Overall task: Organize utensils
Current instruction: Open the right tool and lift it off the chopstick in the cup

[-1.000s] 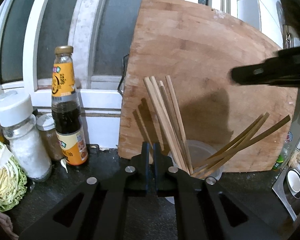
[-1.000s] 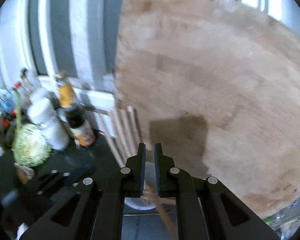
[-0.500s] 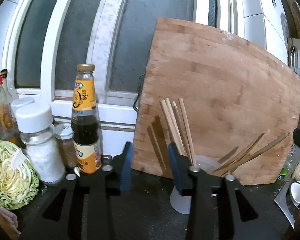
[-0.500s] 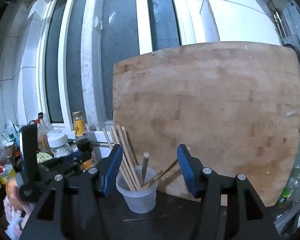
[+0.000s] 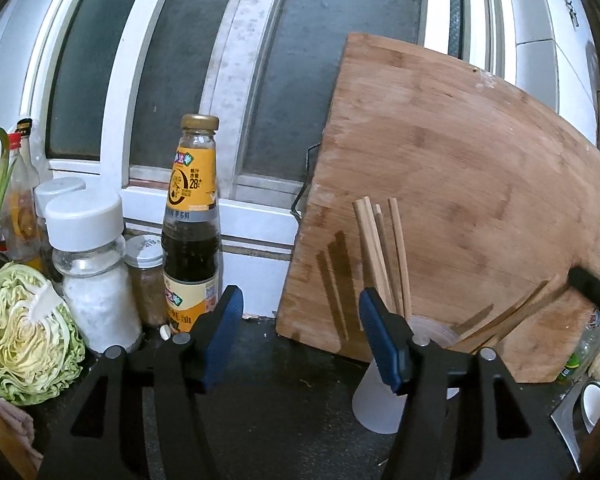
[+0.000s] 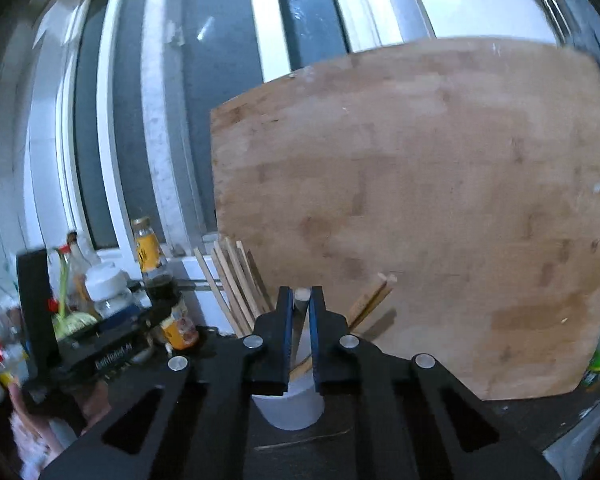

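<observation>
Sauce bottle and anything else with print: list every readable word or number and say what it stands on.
"28+": on the yellow neck label of the sauce bottle; the Chinese characters around it and on its lower label are too small to read.
White lettering on the left claw body, seen from the right wrist: too blurred to read.
Green bottle at the right edge: label unreadable.

The right wrist view is smeared, so the bottles (image 6: 148, 256) at left read only as shapes. The right gripper (image 6: 300, 320) covers the cup's (image 6: 288, 408) rim; its closing jaws seem to pinch one upright stick (image 6: 301, 294). In the left wrist view, the cabbage (image 5: 24, 336) runs off the edge.
</observation>
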Available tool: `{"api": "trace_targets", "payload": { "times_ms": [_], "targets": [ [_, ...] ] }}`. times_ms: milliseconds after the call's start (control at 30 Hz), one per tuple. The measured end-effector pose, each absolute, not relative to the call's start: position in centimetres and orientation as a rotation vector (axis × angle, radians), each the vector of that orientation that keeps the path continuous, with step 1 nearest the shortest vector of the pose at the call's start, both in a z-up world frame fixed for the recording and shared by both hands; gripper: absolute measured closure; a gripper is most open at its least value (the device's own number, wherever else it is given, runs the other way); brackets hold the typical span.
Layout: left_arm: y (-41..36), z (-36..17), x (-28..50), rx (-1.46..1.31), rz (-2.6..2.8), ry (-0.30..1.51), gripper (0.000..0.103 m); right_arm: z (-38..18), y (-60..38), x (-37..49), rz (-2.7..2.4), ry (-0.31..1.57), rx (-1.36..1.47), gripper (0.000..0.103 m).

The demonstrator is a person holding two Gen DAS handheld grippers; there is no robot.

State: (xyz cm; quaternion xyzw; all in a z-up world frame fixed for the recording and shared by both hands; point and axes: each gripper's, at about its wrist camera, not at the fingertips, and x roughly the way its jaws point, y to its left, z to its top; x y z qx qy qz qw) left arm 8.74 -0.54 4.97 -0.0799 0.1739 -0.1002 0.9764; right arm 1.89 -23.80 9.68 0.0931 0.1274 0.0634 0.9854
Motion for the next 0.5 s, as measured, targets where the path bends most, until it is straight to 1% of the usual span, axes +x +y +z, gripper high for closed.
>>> {"api": "trace_targets", "payload": {
  "times_ms": [133,167,233,300,367,500],
  "targets": [
    [-0.6,4.8,9.0,-0.16,-0.204,0.36,0.044,12.7,-23.4,3.6,0.126,0.24,0.166,0.095],
    [-0.6,4.8,9.1,-0.159,-0.201,0.363,0.044,13.4,-23.2,4.5,0.119,0.262,0.157,0.095],
    [-0.6,4.7,9.2,-0.163,-0.205,0.369,0.044,14.5,-22.6,7.5,0.13,0.376,0.13,0.095],
    [-0.5,4.7,9.2,-0.162,-0.208,0.371,0.044,14.7,-22.7,10.4,0.17,0.478,0.175,0.095],
    [-0.5,4.7,9.2,-0.161,-0.207,0.372,0.044,14.3,-22.9,12.1,0.16,0.528,0.201,0.095],
    [-0.8,4.7,9.2,-0.147,-0.206,0.373,0.044,13.5,-22.6,13.5,0.118,0.538,0.171,0.095]
  ]
}}
